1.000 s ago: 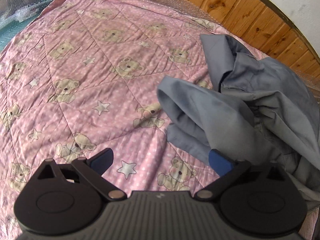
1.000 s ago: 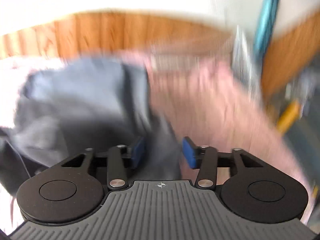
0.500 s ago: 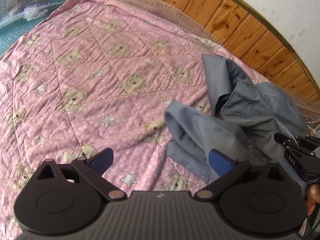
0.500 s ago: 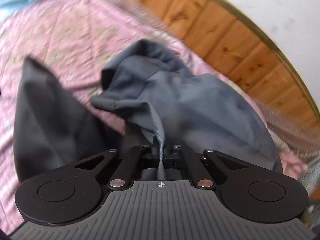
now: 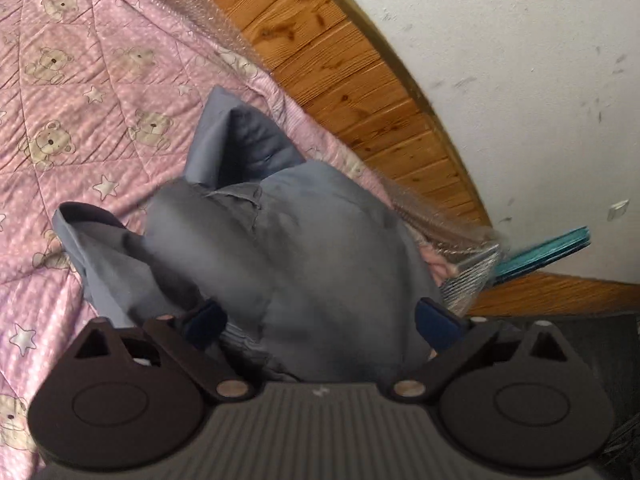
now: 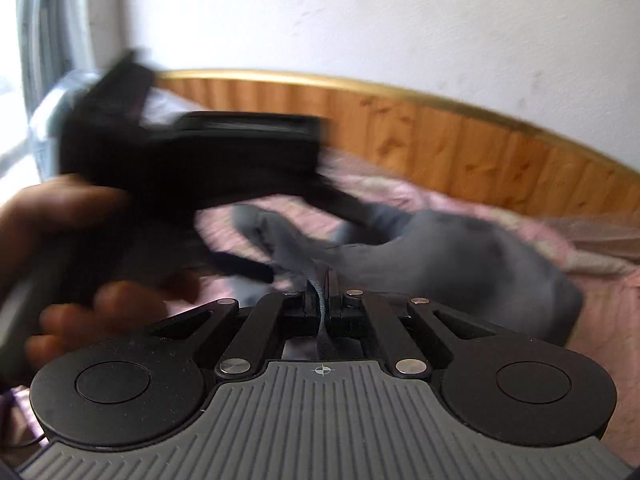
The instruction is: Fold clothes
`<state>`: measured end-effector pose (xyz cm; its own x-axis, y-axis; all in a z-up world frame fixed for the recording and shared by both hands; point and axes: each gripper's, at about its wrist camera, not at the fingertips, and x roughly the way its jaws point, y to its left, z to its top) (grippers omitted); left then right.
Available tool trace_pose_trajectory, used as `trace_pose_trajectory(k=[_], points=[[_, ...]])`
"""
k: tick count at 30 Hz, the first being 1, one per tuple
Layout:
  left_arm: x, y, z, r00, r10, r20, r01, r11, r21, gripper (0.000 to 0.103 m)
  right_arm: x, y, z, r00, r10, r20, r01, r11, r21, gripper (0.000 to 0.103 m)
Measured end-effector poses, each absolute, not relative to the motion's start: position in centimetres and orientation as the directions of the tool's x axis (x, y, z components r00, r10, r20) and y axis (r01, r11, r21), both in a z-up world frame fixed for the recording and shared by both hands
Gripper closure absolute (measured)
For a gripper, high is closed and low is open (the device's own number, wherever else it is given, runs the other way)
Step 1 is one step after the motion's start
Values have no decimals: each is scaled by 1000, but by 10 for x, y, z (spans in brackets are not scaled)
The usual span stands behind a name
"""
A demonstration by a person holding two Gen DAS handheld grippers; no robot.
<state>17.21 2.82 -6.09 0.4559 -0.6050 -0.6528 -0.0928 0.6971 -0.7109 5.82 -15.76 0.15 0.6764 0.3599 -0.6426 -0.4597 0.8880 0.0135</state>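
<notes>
Left wrist view takes in the most: one quilted pink bedspread [image 5: 72, 92], soft and stitched in diamonds, printed with teddy bears and white stars. Behind the bedspread runs a single headboard of knotty wooden planks [image 5: 340, 80] with a rough white wall [image 5: 500, 60] above it. A strip of clear bubble wrap [image 5: 192, 4] lies crinkled along the bedspread's far edge.

On the bedspread, near that far edge, sits one grey garment [image 5: 280, 248], smooth woven cloth bunched into a rumpled mound with a pointed fold standing up at the back and a floppy sleeve-like flap hanging off one side. It is lifted partly off the bedspread.

The left gripper [image 5: 320, 324] points down over the mound, its two blue-padded fingers [image 5: 204, 320] spread wide with the cloth bulging up between them; whether a pad touches the cloth I cannot tell.

In the right wrist view, the right gripper [image 6: 323, 300] is pressed together on a thin, ribbed edge of the garment [image 6: 460, 256], which trails away from it toward the bedspread [image 6: 600, 312]. The left gripper [image 6: 256, 216] appears there as a black, motion-blurred shape crossing above the cloth, gripped by one hand [image 6: 80, 248], fingers curled round its handle, also blurred.
</notes>
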Motion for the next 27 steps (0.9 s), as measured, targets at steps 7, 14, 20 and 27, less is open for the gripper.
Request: trace_pose_trajectory(k=[7, 14, 20, 27], points=[[124, 186, 26, 732, -441, -519, -37, 735, -677, 98, 26, -183, 23, 622, 544, -562, -513, 826, 232, 60], [21, 368, 0, 677, 207, -706, -590, 727, -352, 98, 72, -275, -5, 697, 456, -554, -202, 865, 459, 27], [-14, 384, -42, 614, 182, -768, -661, 651, -375, 98, 146, -267, -150, 448, 417, -791, 72, 865, 497, 29], [-27, 375, -47, 624, 185, -759, -655, 653, -380, 97, 161, -217, -221, 333, 636, -696, 167, 687, 707, 29]])
